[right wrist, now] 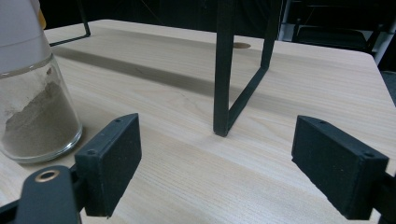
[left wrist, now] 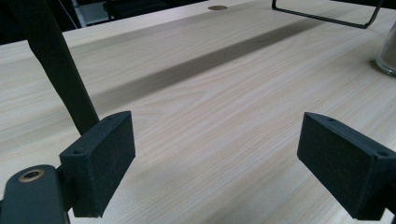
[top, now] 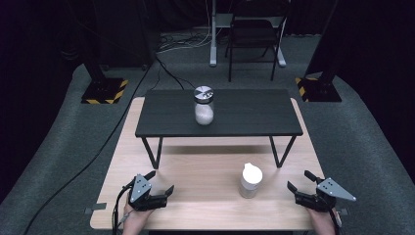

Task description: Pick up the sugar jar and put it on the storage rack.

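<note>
Near the right tool (top: 297, 180), round glass shaker (top: 250, 180), powder inside.

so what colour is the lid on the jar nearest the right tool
White, on the near jar; clearest in the high view.

Overall light: an overhead source is lighting the pale table (top: 205, 196) evenly, while the room around it is sinking into near black.
Shadows: the black shelf (top: 219, 113) is casting a soft band across the wood (plain in both gripper views); its leg (right wrist: 223, 70) is throwing a faint one.
Glare: the metal lid (top: 203, 93) is catching a bright sheen.
Sharpness: the high view is looking soft and grainy; the near pads (left wrist: 100, 161) are blurring slightly.
</note>
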A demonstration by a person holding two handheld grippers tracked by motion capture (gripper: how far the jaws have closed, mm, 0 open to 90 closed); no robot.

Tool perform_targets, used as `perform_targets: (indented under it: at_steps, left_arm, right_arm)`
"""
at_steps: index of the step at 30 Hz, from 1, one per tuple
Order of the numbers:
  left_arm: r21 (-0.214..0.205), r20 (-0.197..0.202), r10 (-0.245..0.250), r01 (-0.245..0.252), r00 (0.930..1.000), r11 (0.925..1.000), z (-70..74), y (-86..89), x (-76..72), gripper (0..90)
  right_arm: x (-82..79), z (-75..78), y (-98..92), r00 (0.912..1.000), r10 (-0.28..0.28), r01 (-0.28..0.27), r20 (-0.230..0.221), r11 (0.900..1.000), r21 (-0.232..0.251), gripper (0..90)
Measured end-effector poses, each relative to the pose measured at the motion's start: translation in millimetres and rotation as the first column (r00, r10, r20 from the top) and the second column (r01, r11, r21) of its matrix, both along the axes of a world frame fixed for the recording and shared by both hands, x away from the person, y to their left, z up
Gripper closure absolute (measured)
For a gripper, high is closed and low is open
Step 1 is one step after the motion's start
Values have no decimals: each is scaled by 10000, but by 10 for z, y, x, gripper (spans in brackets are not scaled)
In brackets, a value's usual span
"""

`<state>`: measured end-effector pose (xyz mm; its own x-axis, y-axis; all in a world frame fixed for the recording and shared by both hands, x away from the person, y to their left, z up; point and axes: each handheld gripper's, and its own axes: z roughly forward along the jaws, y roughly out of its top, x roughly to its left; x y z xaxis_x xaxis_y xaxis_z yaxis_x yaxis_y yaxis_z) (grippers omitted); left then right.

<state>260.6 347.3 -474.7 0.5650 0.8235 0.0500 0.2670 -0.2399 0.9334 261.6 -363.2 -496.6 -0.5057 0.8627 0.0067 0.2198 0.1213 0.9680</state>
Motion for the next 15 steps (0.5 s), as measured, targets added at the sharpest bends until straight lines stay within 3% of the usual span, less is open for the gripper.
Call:
perform_targets:
  at_steps: [15]
  left_arm:
    - [-86, -104, 28, -29, 9999, 10000, -9, 3, 11, 109]
  right_arm:
    - [5, 2, 1, 10000, 7, -7, -11, 10000, -7, 147]
